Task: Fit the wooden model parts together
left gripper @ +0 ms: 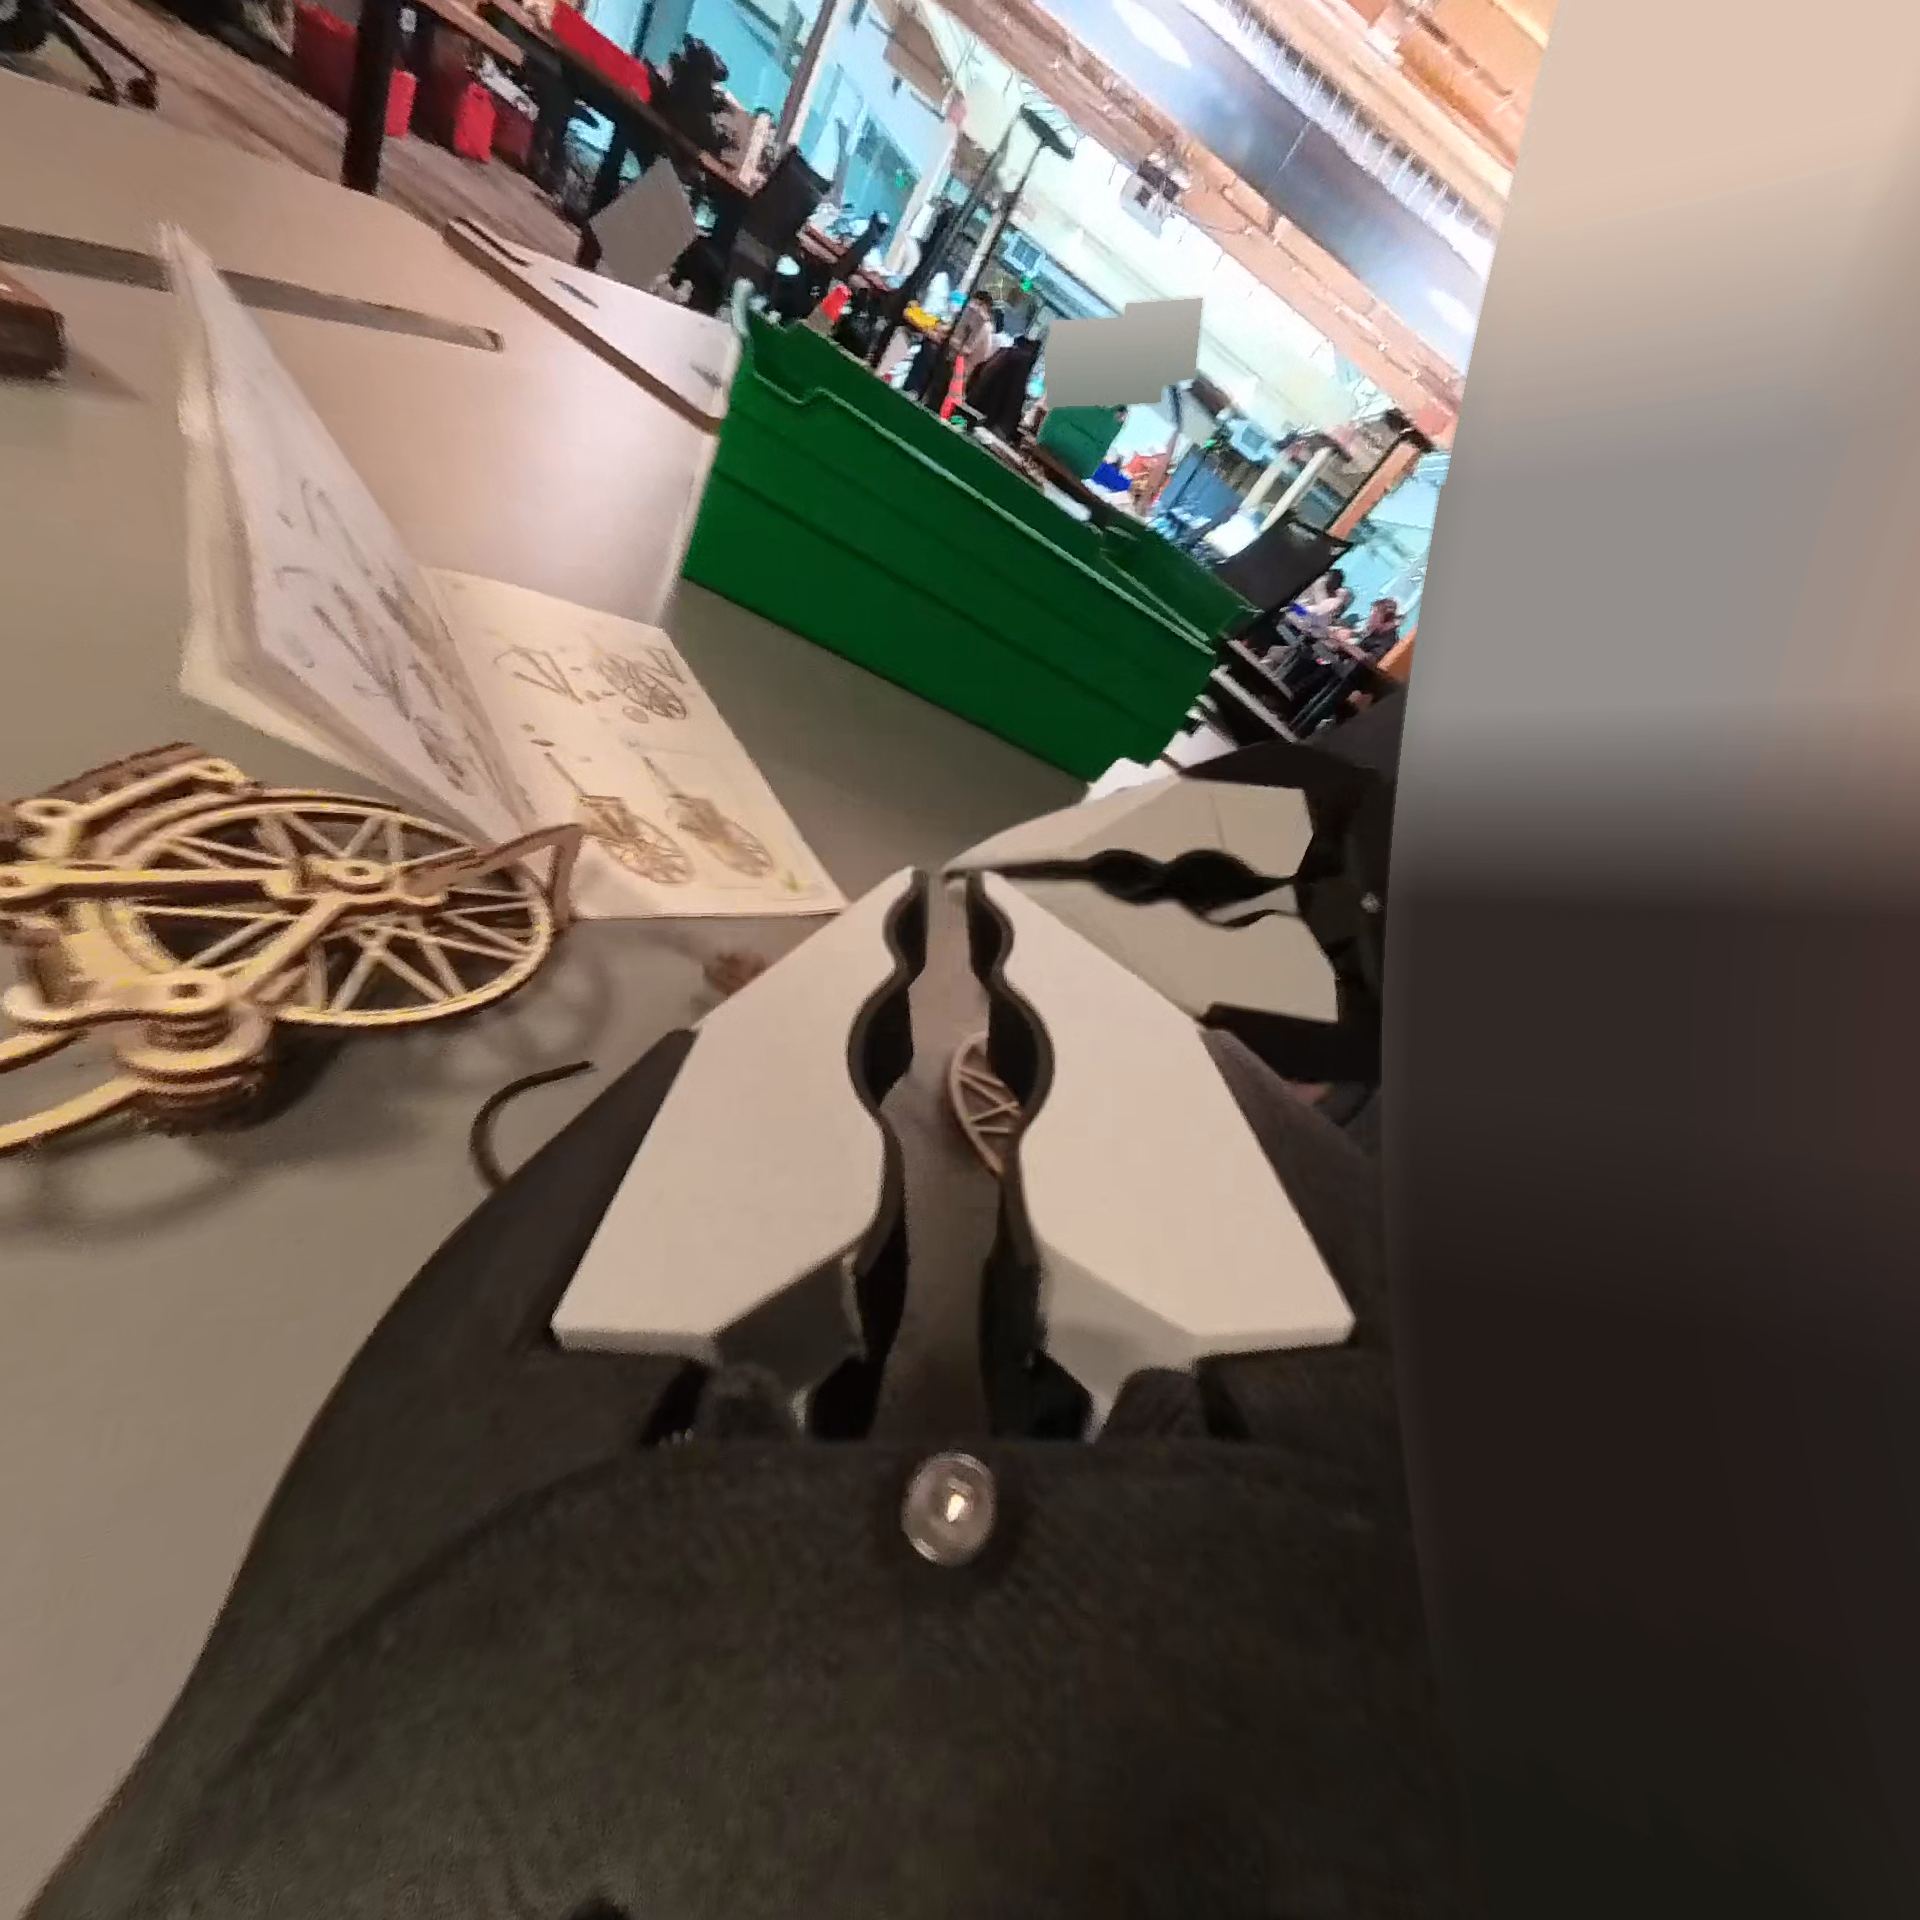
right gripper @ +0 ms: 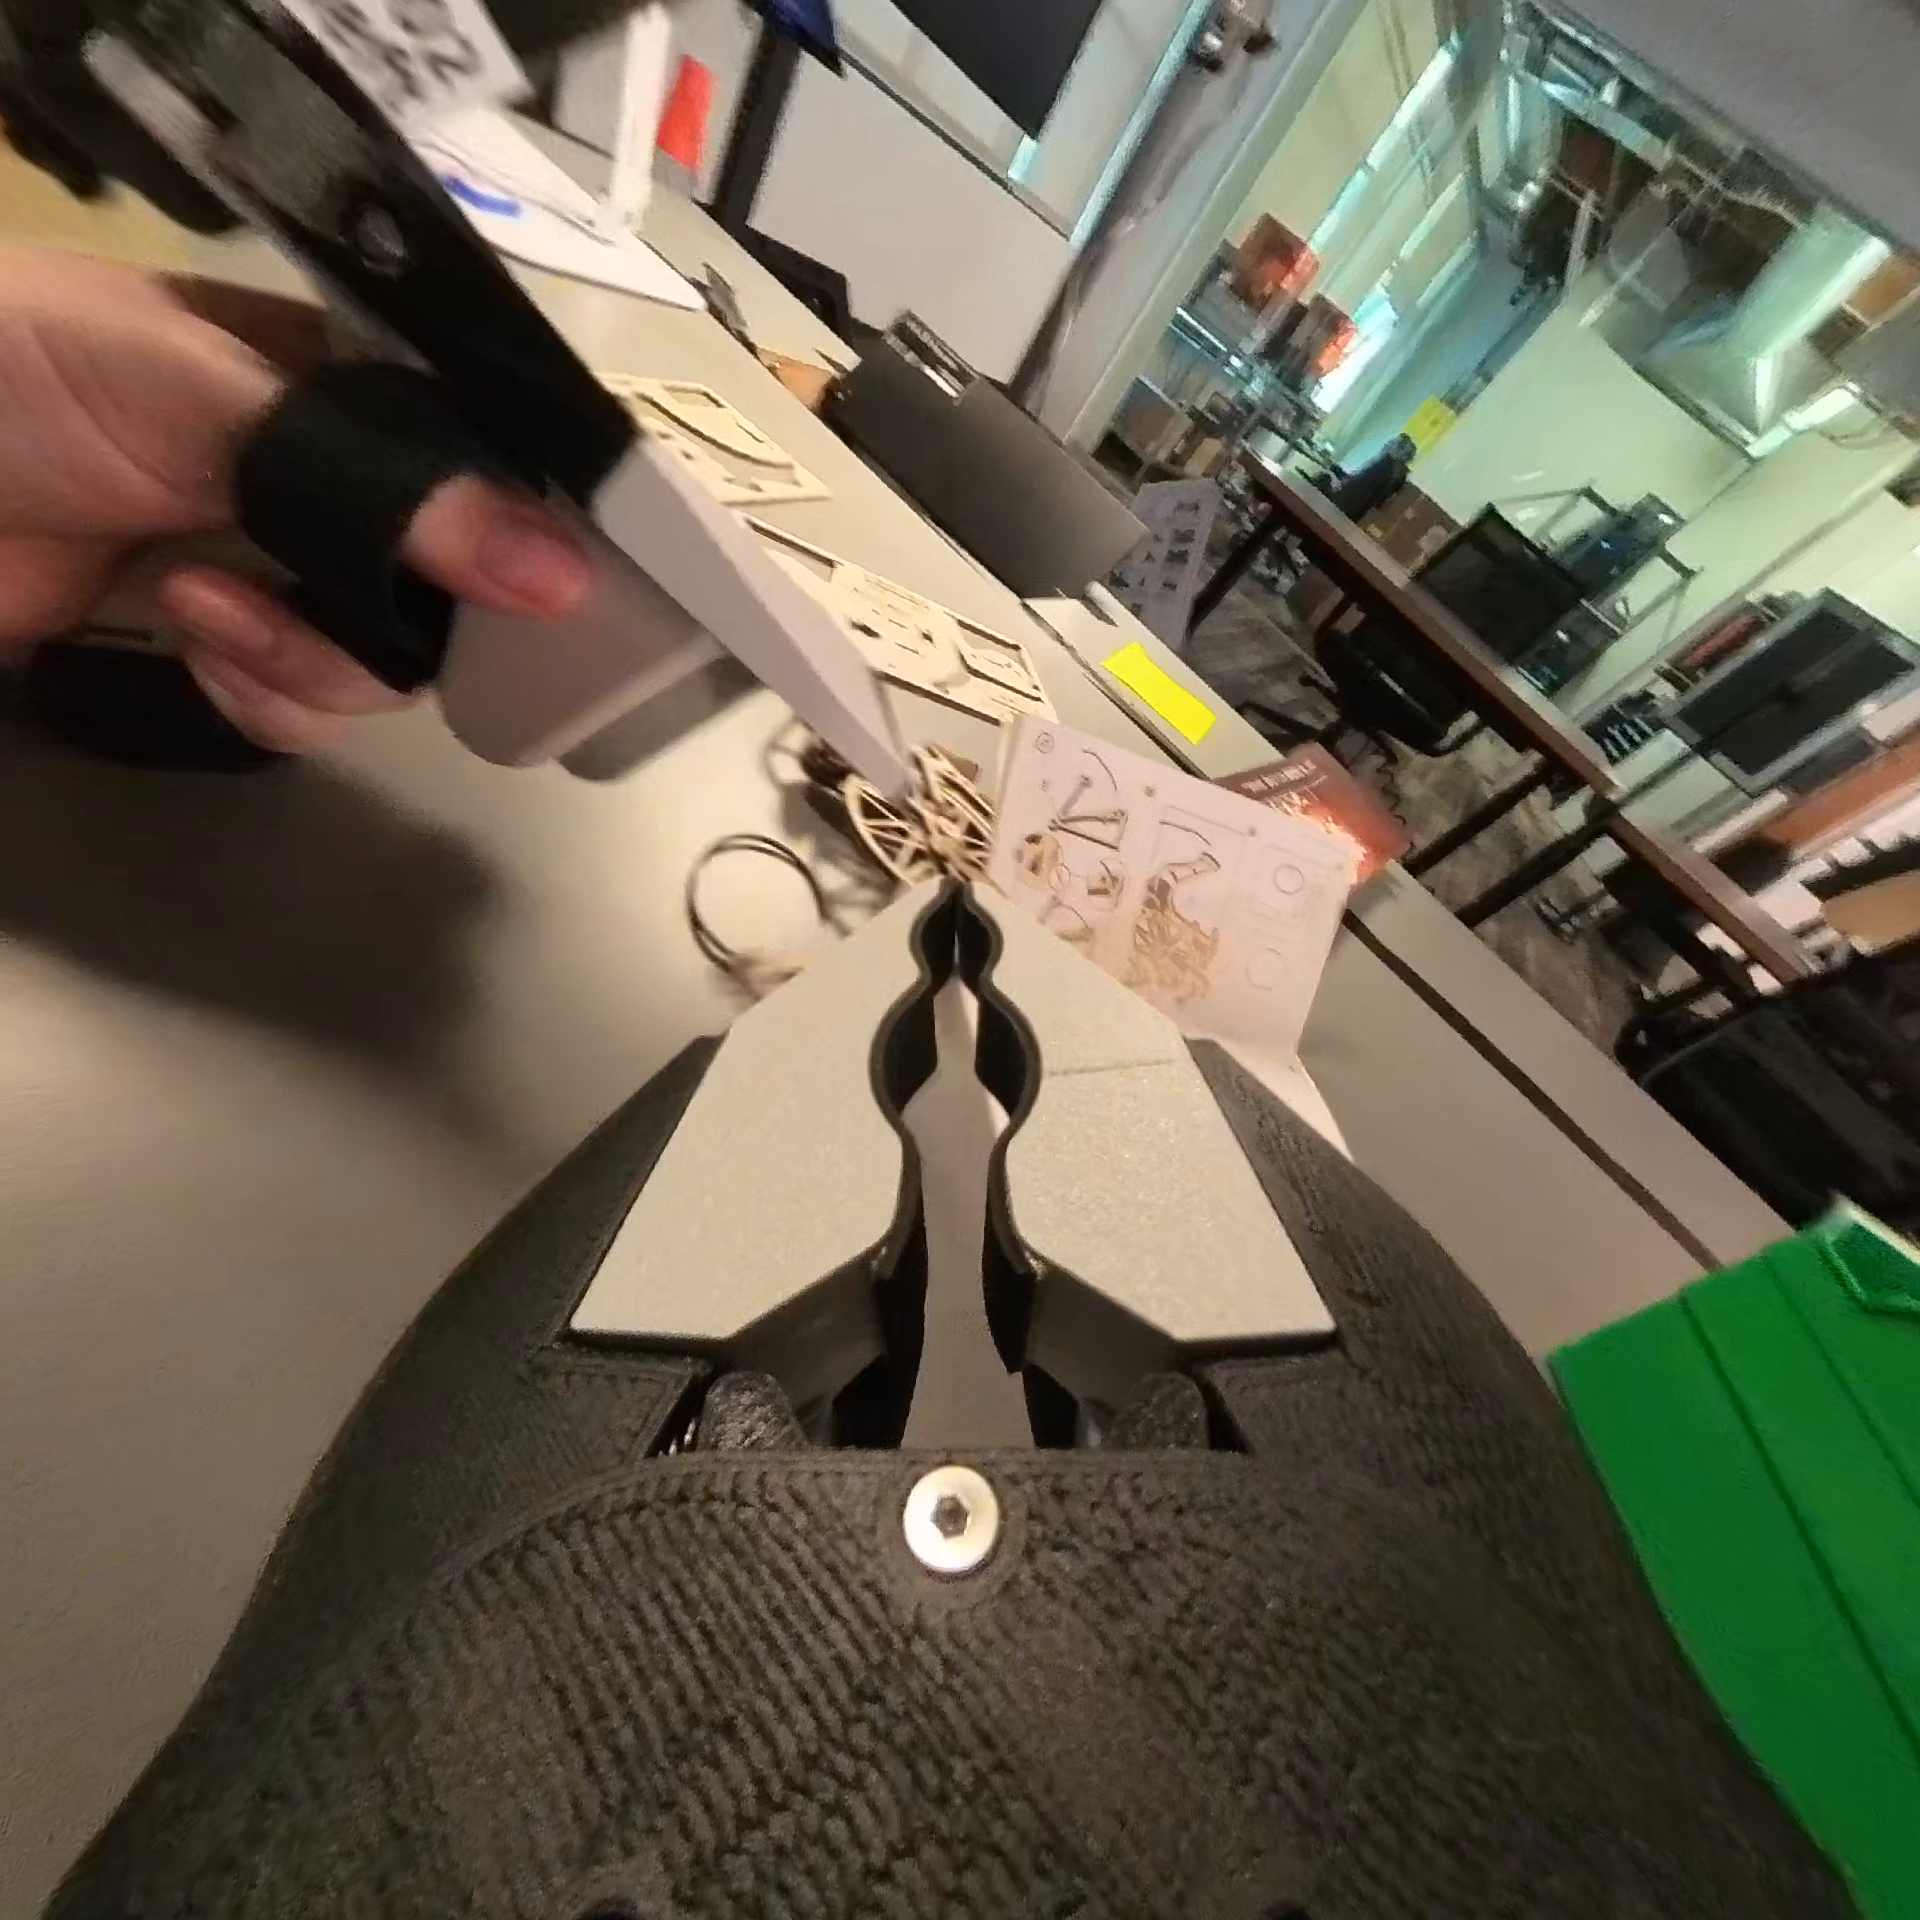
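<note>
My left gripper [left gripper: 945, 883] is closed on a small wooden spoked wheel [left gripper: 985, 1101], which sits deep between the fingers, showing through the gap on the inner side of the right-hand finger. My right gripper [right gripper: 956, 896] has its tips pressed together with nothing that I can make out between them; in the left wrist view it shows just beyond my left tips, its wavy pads nearly meeting.

The half-built wooden model [left gripper: 239, 935], with its big spoked wheel and stacked hub, lies on the grey surface [left gripper: 208, 1351] off to my left, well apart from the piece I hold. Behind it the instruction booklet [left gripper: 582, 748] stands open, and a loose dark rubber band [left gripper: 520, 1112] lies just beside my gripper body. From the right wrist view, the person's hand [right gripper: 156, 499] holds my left gripper above the model, with cut-out wooden sheets [right gripper: 894, 623] farther back on the surface and a stack of green bins [left gripper: 935, 582] at its edge.

I judge this as the carry-in step: part in hand, not yet at its seat. Next the little wheel must go to its axle or slot on the model, and since it is buried far back in my fingers, I would likely need to hand it to the right gripper or regrip it nearer the tips. The right should steady the model. The thin spokes look easy to snap.
</note>
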Action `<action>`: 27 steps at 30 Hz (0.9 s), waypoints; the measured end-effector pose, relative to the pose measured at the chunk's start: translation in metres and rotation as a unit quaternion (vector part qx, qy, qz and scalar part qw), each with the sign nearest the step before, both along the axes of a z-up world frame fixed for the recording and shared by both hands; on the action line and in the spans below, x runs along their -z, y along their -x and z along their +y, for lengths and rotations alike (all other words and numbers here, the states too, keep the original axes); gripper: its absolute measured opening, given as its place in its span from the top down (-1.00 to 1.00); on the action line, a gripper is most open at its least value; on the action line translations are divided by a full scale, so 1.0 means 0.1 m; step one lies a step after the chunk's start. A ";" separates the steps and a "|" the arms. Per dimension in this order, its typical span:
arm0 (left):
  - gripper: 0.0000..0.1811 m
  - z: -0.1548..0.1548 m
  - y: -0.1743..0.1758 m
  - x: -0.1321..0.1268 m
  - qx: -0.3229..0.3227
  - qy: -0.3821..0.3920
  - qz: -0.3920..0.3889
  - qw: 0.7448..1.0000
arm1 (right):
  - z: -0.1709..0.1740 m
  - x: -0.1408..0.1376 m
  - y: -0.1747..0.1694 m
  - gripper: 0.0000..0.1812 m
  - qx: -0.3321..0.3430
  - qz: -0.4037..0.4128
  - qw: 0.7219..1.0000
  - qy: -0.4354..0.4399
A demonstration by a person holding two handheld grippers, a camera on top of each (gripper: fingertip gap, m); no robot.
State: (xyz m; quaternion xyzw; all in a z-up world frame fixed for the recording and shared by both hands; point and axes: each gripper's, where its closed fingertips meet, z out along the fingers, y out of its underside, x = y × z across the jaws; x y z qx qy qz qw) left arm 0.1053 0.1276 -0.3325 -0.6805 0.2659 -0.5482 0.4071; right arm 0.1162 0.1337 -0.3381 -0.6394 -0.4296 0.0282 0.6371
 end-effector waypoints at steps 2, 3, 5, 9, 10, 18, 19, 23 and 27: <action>0.94 0.09 0.09 0.05 -0.023 -0.025 0.039 0.999 | 0.07 -0.01 -0.16 1.00 0.022 0.014 1.000 0.004; 0.93 0.12 0.13 0.06 -0.033 -0.042 0.051 0.997 | 0.07 -0.02 -0.19 1.00 0.012 0.029 0.999 0.014; 0.89 0.14 0.17 0.04 -0.040 -0.063 0.055 0.996 | -0.03 0.05 -0.14 1.00 -0.058 0.038 0.996 0.052; 0.89 0.19 0.27 -0.09 -0.066 -0.099 0.027 0.993 | -0.32 0.17 0.08 0.85 -0.196 0.035 0.964 0.175; 0.89 0.20 0.29 -0.11 -0.071 -0.099 0.014 0.992 | -0.36 0.25 0.15 0.85 -0.211 0.011 0.954 0.213; 0.89 0.31 0.48 -0.17 -0.083 -0.072 -0.030 0.993 | -0.21 0.73 0.24 0.96 -0.195 -0.212 0.910 0.298; 0.89 0.33 0.50 -0.17 -0.086 -0.071 -0.034 0.993 | -0.21 0.73 0.24 1.00 -0.196 -0.216 0.909 0.297; 0.81 0.31 0.51 -0.22 -0.075 -0.078 -0.050 0.993 | -0.09 0.40 0.34 1.00 -0.207 -0.101 0.948 0.218; 0.69 0.17 0.45 -0.32 -0.041 -0.132 -0.060 0.989 | -0.33 -0.45 0.40 1.00 -0.351 0.245 0.863 0.268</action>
